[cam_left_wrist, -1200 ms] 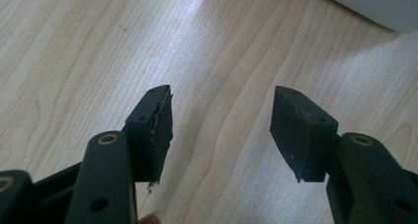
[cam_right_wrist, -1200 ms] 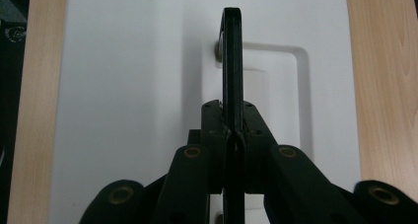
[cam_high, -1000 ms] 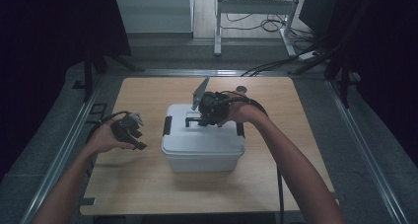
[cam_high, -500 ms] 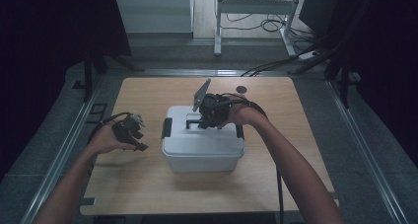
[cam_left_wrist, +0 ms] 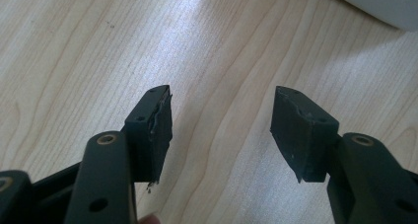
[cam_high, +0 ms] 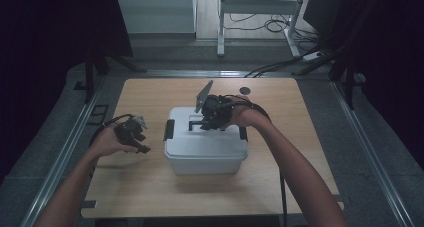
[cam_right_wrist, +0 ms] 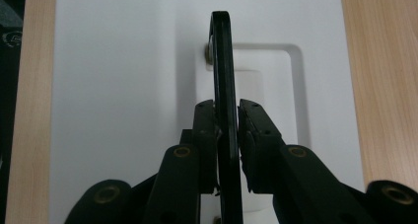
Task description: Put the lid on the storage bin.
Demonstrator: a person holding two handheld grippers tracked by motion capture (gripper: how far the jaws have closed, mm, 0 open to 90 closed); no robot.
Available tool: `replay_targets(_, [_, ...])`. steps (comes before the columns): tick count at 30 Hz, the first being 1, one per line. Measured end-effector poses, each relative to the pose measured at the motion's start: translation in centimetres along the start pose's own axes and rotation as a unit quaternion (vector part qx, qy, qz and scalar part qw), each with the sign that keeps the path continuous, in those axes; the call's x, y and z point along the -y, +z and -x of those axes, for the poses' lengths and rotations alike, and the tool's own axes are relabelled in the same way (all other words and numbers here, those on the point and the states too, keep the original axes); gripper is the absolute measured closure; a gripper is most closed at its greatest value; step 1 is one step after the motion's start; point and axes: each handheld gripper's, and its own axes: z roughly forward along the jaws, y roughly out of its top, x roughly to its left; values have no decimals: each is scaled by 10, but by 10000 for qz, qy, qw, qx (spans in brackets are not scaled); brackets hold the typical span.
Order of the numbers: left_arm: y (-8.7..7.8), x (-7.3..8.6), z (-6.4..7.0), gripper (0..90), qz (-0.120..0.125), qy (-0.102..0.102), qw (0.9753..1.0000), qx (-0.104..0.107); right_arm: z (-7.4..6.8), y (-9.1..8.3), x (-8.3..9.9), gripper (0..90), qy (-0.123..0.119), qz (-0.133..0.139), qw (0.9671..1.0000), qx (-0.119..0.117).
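Right now the right claw (cam_right_wrist: 227, 119) is clamped shut on the black handle (cam_right_wrist: 224, 61) of the white box (cam_high: 206, 146), which sits mid-tabletop (cam_high: 150, 197); the handle stands upright between the pads, running toward twelve o'clock from the claw. The step looks like taking hold to lift the box or its lid, so the next move calls for a straight, steady pull upward. Meanwhile the left claw (cam_left_wrist: 222, 130) hangs open and empty at the box's nine o'clock, well apart.

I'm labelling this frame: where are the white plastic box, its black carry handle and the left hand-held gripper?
white plastic box (cam_high: 205, 149): high view, lid top.
black carry handle (cam_right_wrist: 224, 61): right gripper view, raised bar's edge.
left hand-held gripper (cam_left_wrist: 220, 118): left gripper view, between open tips.
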Motion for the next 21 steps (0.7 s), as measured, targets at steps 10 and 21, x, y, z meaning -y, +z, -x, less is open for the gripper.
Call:
replay_targets(10, [-1,1,-2,408,9,-18,10000,12,3,1,-5,804,-28,43,10000,24])
replay_targets(21, [-1,3,-2,408,-10,-30,10000,13,4,0,-7,809,-52,42,10000,19])
